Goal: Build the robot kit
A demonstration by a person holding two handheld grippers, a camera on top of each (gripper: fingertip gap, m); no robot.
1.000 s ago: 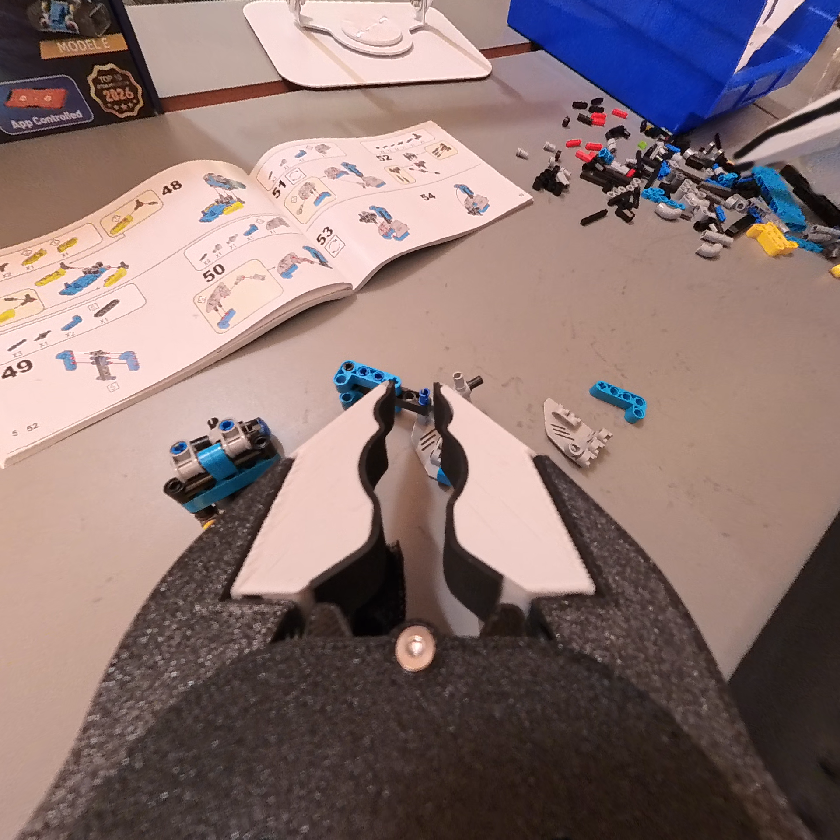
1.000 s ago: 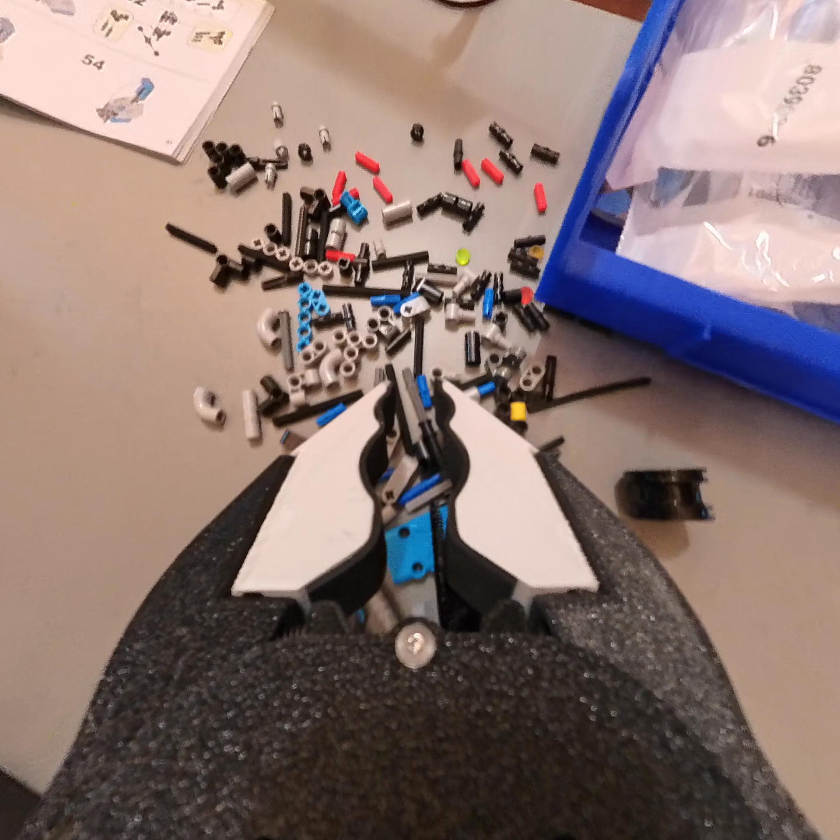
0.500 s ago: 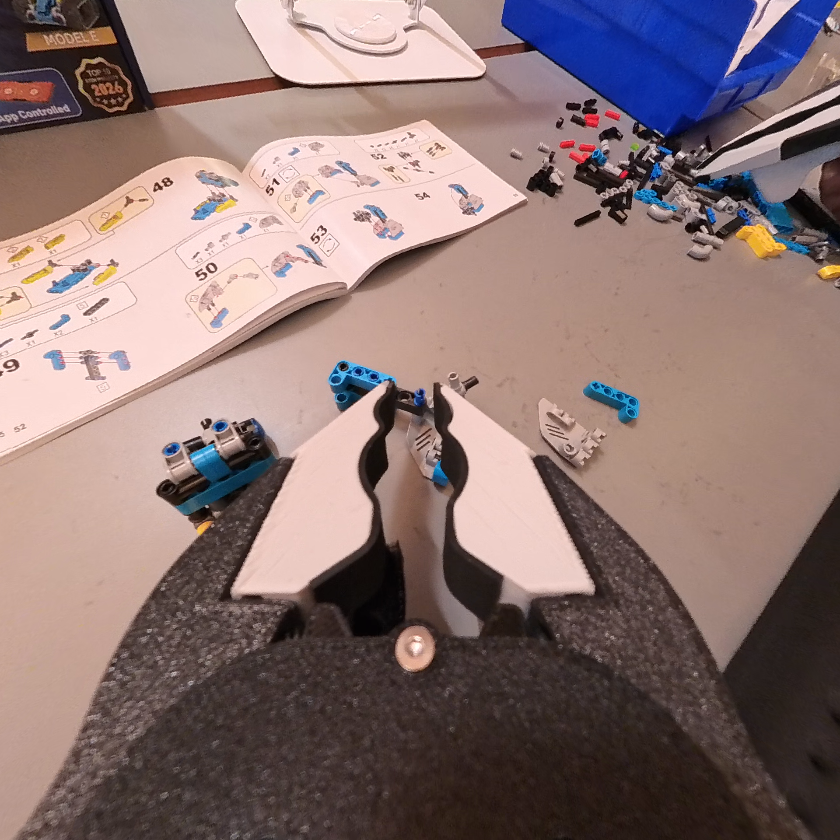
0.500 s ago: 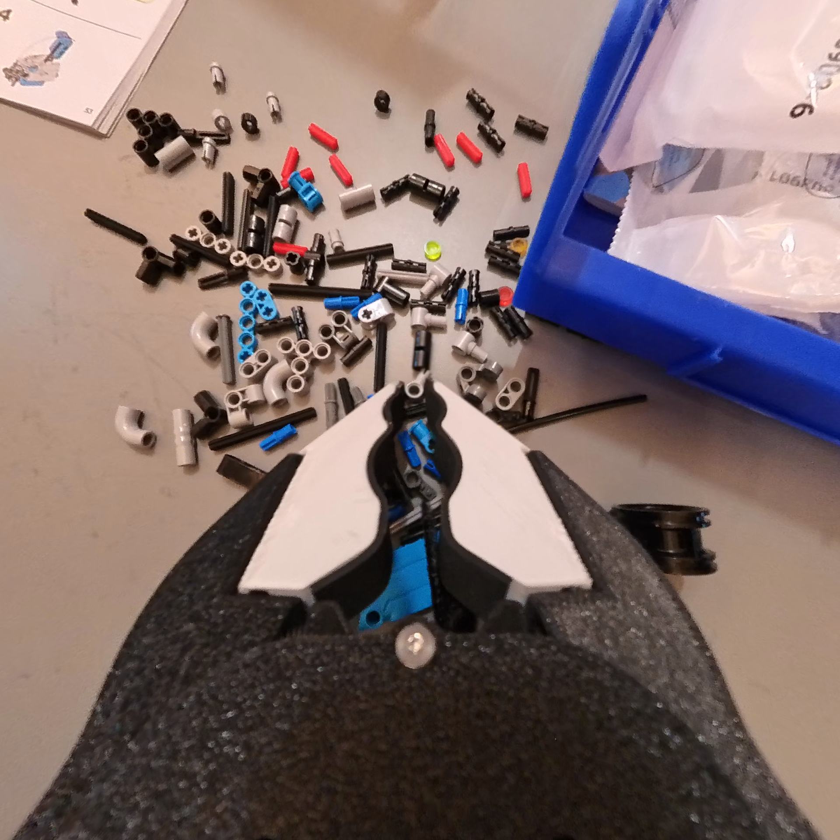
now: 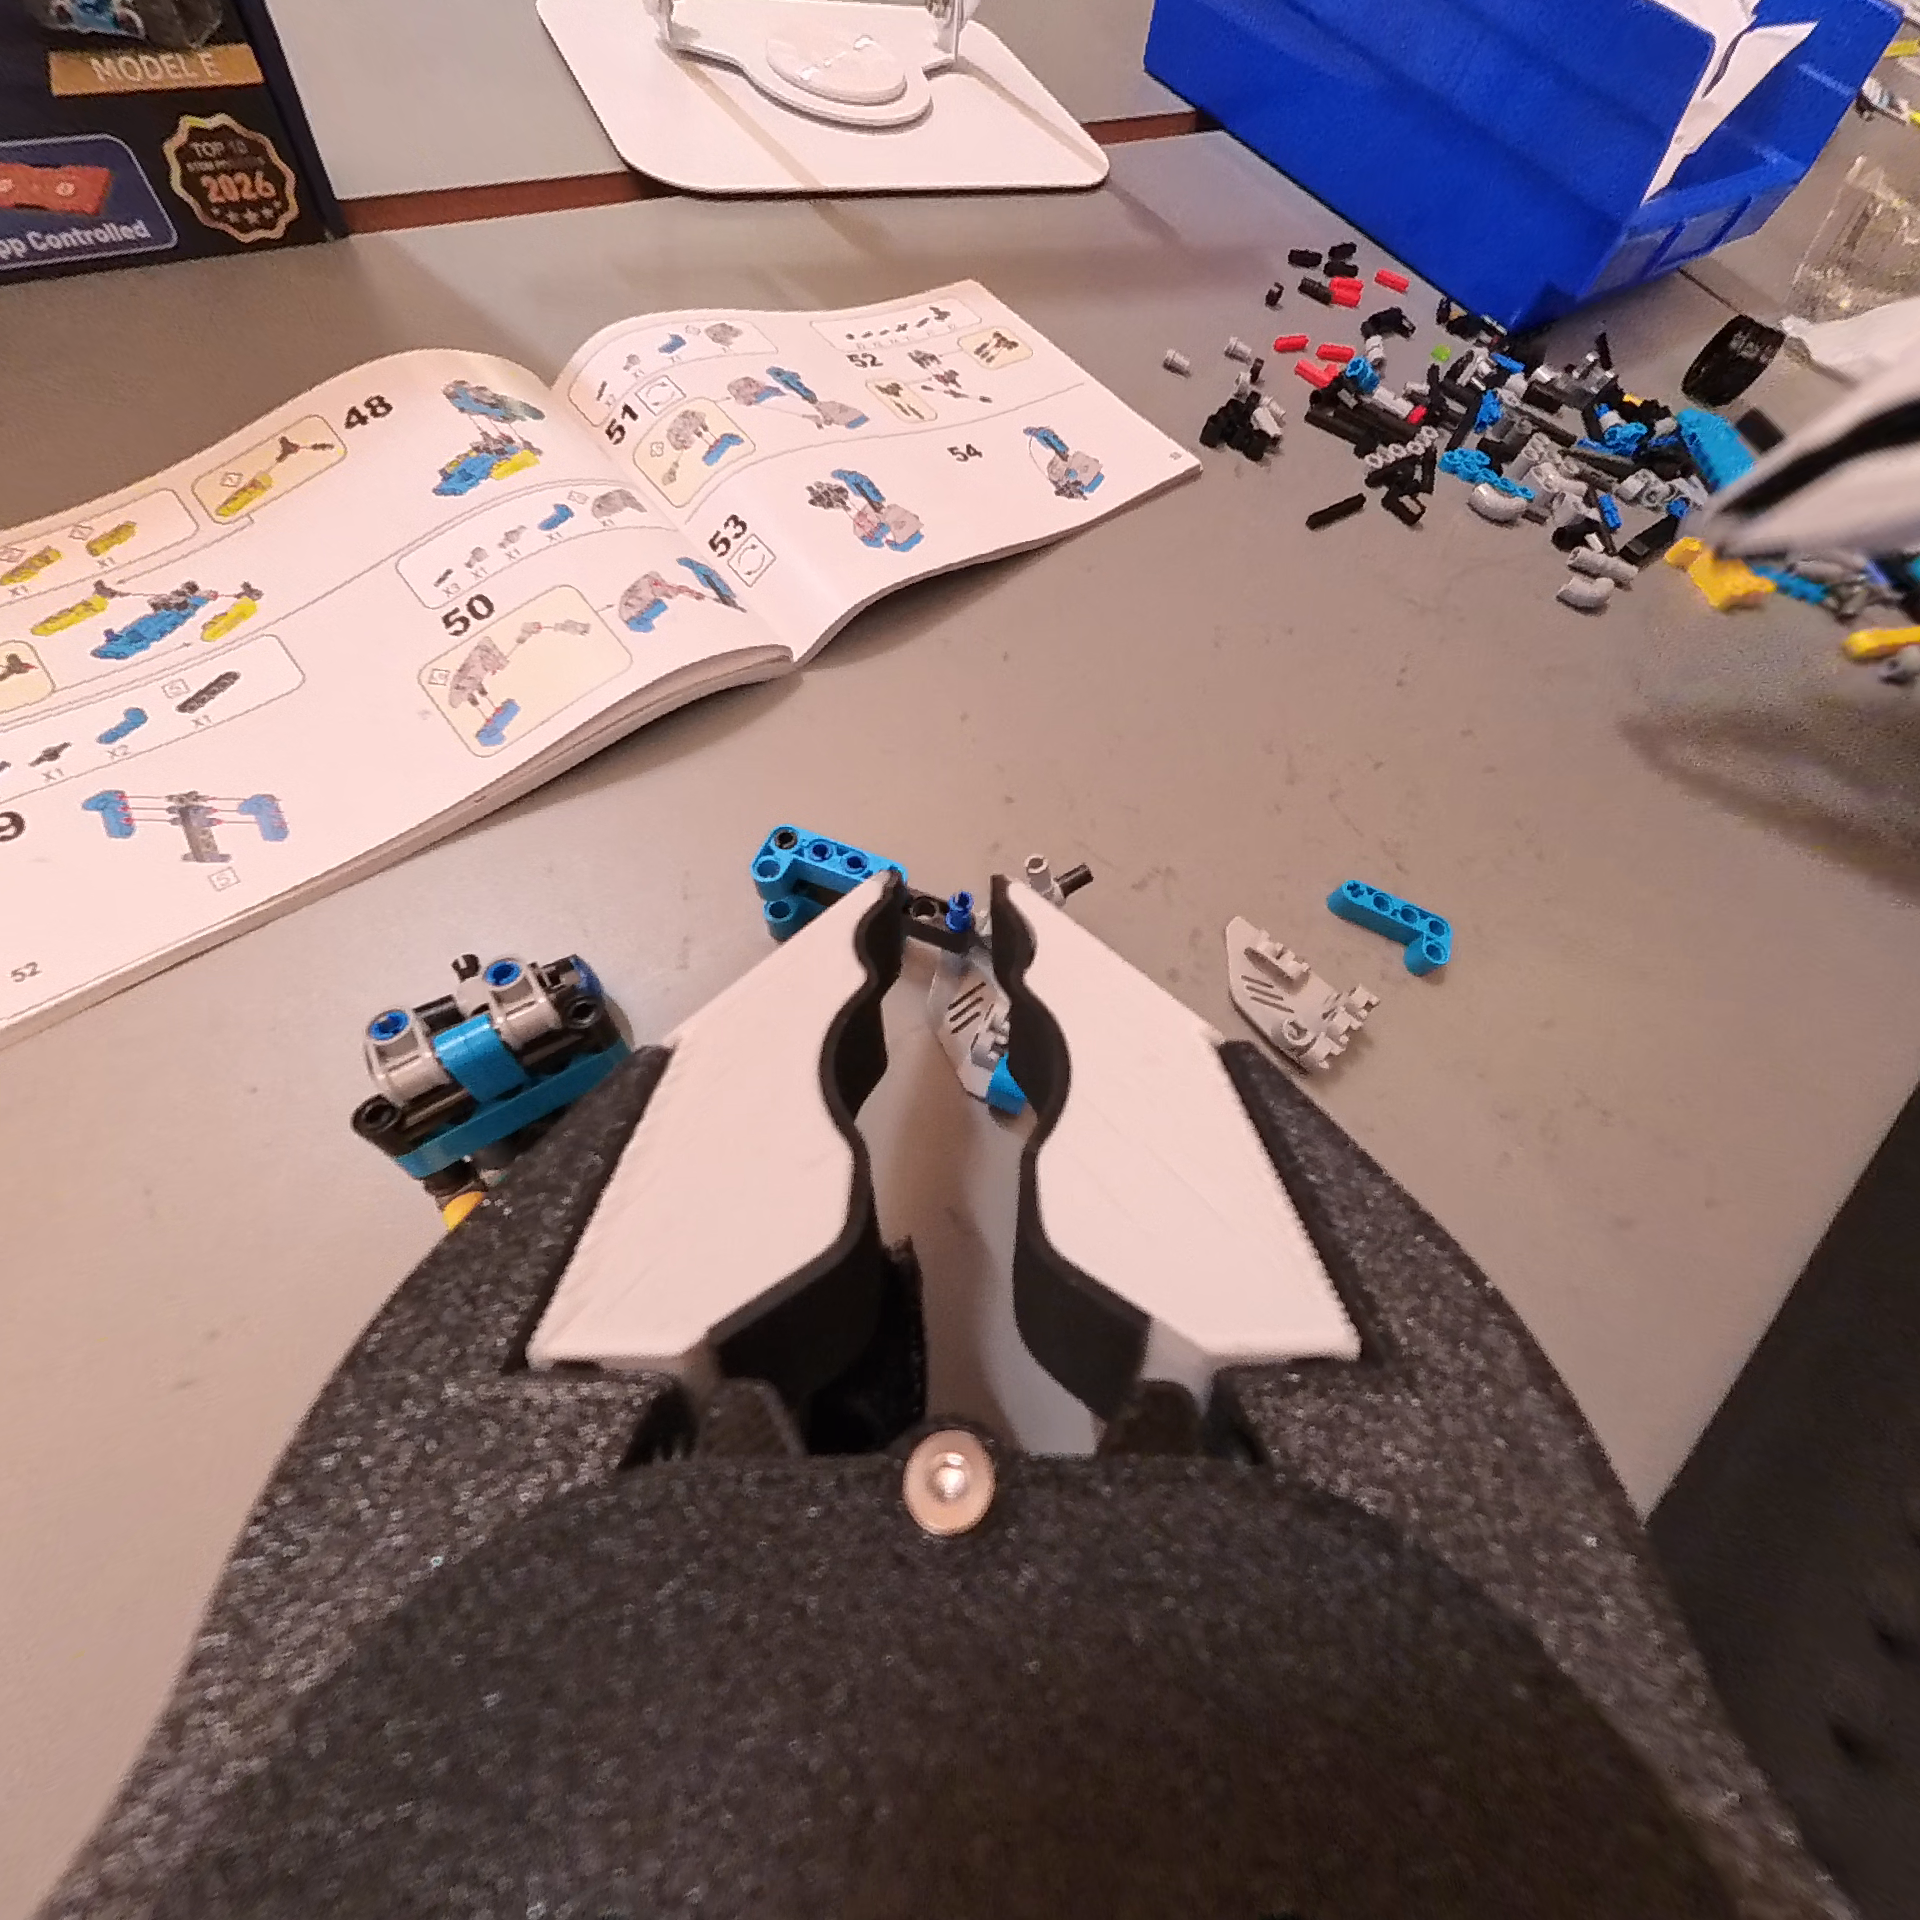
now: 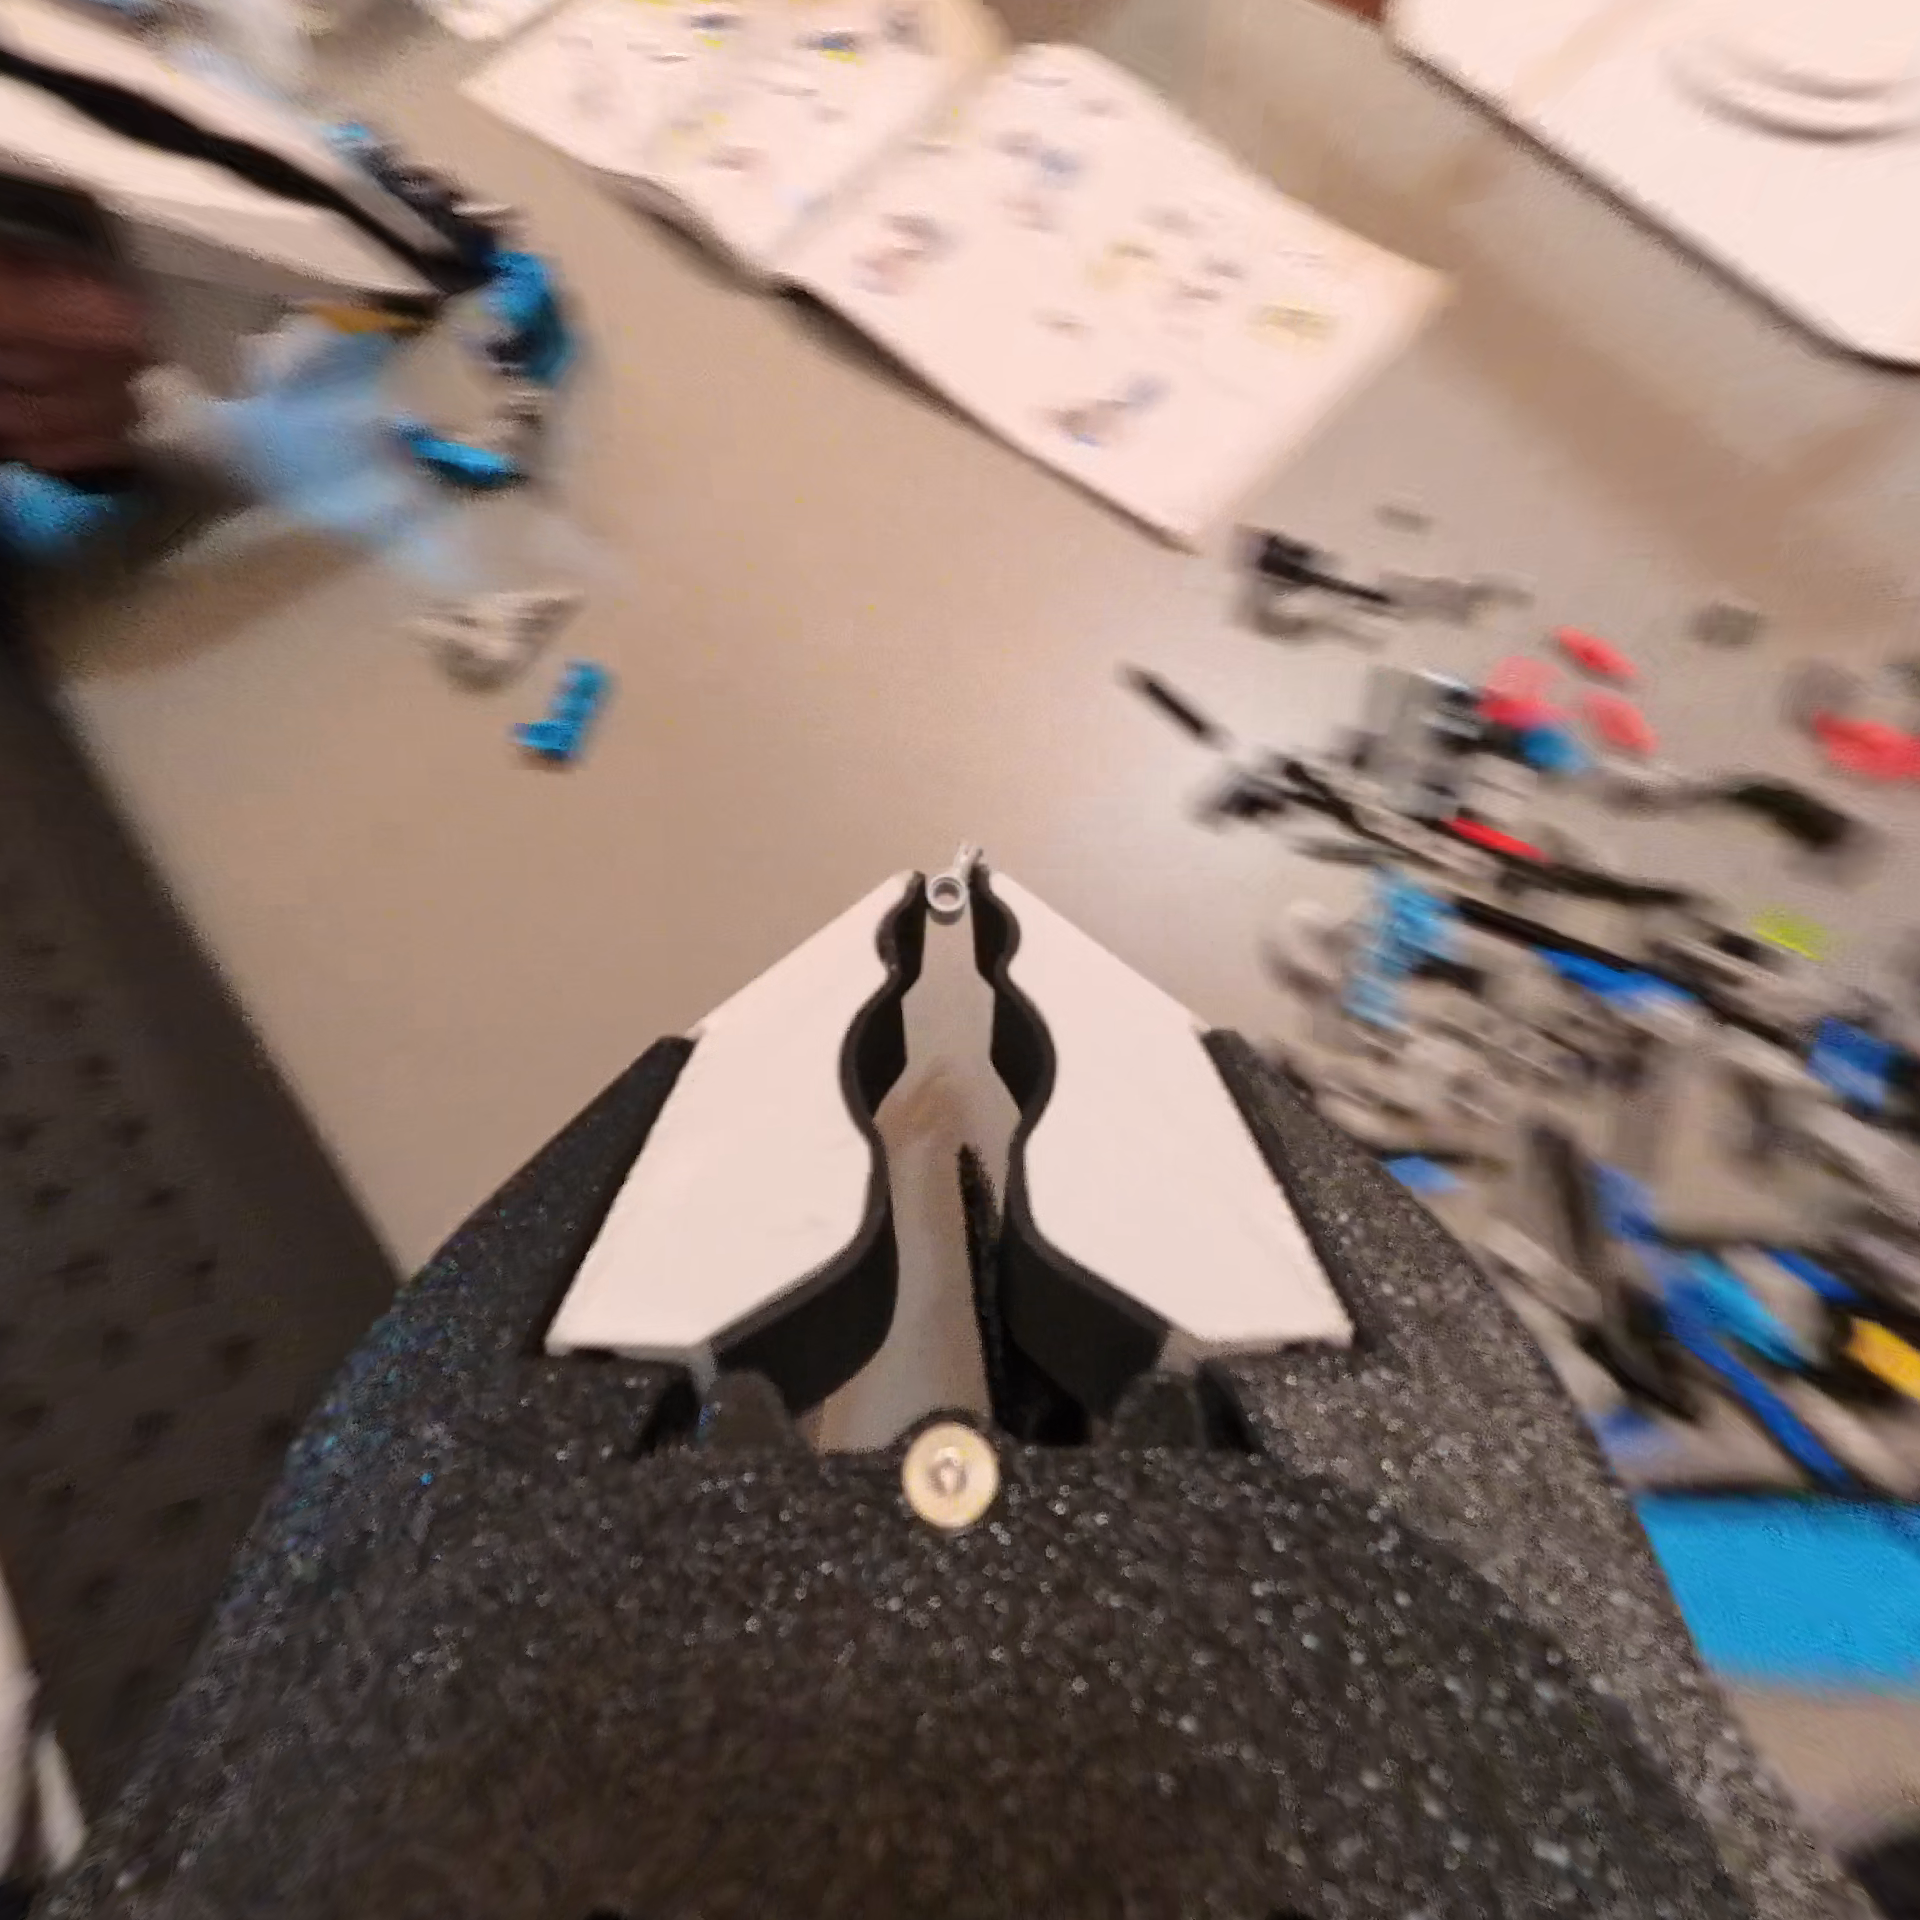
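My left gripper (image 5: 943, 891) is shut on a small assembly (image 5: 971, 1023) of blue, black and grey building parts, with a blue L-beam (image 5: 805, 868) sticking out to the left of the tips. In the right wrist view the same gripper shows blurred at the upper left, with the assembly (image 6: 488, 322) held above the table. My right gripper (image 6: 945, 878) is shut on a tiny grey connector (image 6: 948, 891) pinched at its very tips, above the bare grey table. It shows blurred at the right edge of the left wrist view (image 5: 1818, 488).
A blue-and-black sub-assembly (image 5: 488, 1070) lies left of my left gripper. A grey panel (image 5: 1288, 997) and a blue L-beam (image 5: 1392, 925) lie to its right. An open instruction booklet (image 5: 623, 540), a pile of loose parts (image 5: 1507, 447), a blue bin (image 5: 1507, 135), a white stand base (image 5: 831, 104) and a dark box (image 5: 135, 135) lie beyond. The grippers' ends are close to 25 cm from one another.
My right gripper closed on the small grey connector in the pile, lifted off and swung left towards the left gripper; its view is now blurred. My left gripper has barely moved.
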